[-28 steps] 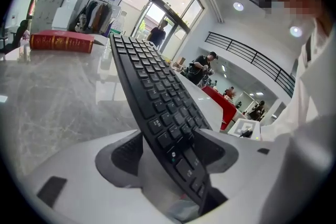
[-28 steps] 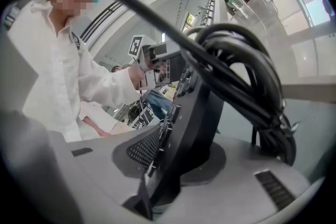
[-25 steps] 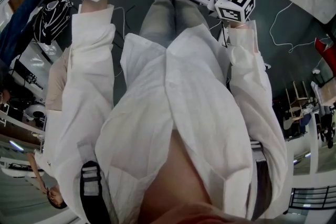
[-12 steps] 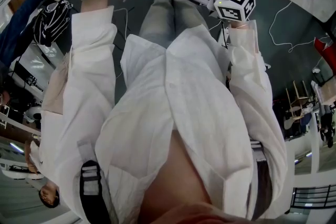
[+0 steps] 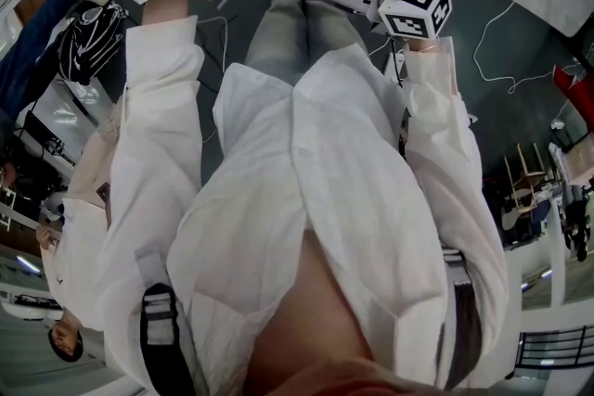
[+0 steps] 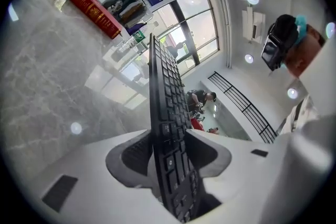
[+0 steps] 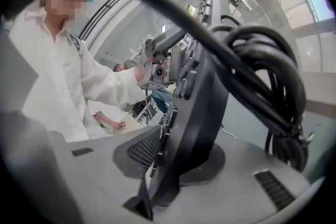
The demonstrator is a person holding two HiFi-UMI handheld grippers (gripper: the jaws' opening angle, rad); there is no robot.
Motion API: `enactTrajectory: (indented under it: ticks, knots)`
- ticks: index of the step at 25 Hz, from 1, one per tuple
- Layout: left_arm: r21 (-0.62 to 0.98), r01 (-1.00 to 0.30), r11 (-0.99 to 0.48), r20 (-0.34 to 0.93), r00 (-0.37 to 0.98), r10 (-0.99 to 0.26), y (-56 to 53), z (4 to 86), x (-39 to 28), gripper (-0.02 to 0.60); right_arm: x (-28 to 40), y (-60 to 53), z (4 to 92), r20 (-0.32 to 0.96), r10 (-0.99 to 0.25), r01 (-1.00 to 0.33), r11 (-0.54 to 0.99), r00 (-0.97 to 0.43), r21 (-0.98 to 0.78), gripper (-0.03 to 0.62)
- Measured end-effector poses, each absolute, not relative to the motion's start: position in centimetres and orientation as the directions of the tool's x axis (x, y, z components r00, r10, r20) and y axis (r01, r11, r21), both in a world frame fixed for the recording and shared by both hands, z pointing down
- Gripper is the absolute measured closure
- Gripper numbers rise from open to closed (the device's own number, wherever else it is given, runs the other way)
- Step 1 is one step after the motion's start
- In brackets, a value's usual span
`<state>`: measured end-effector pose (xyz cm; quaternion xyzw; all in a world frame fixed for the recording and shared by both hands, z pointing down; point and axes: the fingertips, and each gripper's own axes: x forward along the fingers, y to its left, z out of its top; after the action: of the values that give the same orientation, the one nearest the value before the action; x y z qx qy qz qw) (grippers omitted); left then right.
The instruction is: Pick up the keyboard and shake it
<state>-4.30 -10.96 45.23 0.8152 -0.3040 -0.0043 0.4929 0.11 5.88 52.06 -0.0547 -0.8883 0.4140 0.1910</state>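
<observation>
My left gripper (image 6: 169,136) has just been closing on the black keyboard (image 6: 164,92) and pinches it now. My right gripper (image 7: 173,152) pinches the other end, by the cable (image 7: 273,55).

- Keyboard (image 6: 167,128): black plastic, keys matt, with a dull sheen along the frame edge.
- Right claw (image 7: 176,157): pale grey plastic, smooth and matt. Its pads (image 7: 143,150) are dark and finely ribbed, rubbery by the look of them.
- Marker cube (image 5: 416,0) on that claw: flat matt white faces with black print.
- Cable (image 7: 273,86): black smooth sheath, slight gloss on the coils.
- Shirt (image 5: 306,181): thin white cloth, soft and creased.
- Surface (image 6: 47,76) on the left: grey veined stone look, polished, throwing back a lamp's glint.
</observation>
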Motion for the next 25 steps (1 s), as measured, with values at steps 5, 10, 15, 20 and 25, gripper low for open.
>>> enactTrajectory:
  ticks: [5,10,15,20,25]
  knots:
    - [0.820,-0.470,-0.327,0.272,0.822,-0.500,-10.8,45.1,-4.3,0.396,0.0,5.9,51.9,0.284,0.262,-0.050,0.648,-0.922,-0.760,0.473]
    - [0.833,-0.462,-0.305,0.283,0.829,-0.482,-10.2,45.5,-3.9,0.396,-0.1,5.7,51.7,0.271,0.259,-0.045,0.641,-0.927,-0.766,0.473]
    - [0.823,-0.480,-0.304,0.303,0.823,-0.480,-10.1,45.8,-4.3,0.427,-0.5,5.5,51.0,0.250,0.259,-0.030,0.636,-0.933,-0.771,0.473]
    - [0.813,-0.474,-0.339,0.280,0.828,-0.486,-10.0,45.1,-4.2,0.442,-0.3,5.7,51.0,0.239,0.256,-0.029,0.623,-0.937,-0.781,0.473]
    - [0.821,-0.431,-0.375,0.216,0.842,-0.494,-9.7,43.8,-4.5,0.465,-0.5,5.8,50.3,0.226,0.258,-0.020,0.617,-0.939,-0.786,0.470]
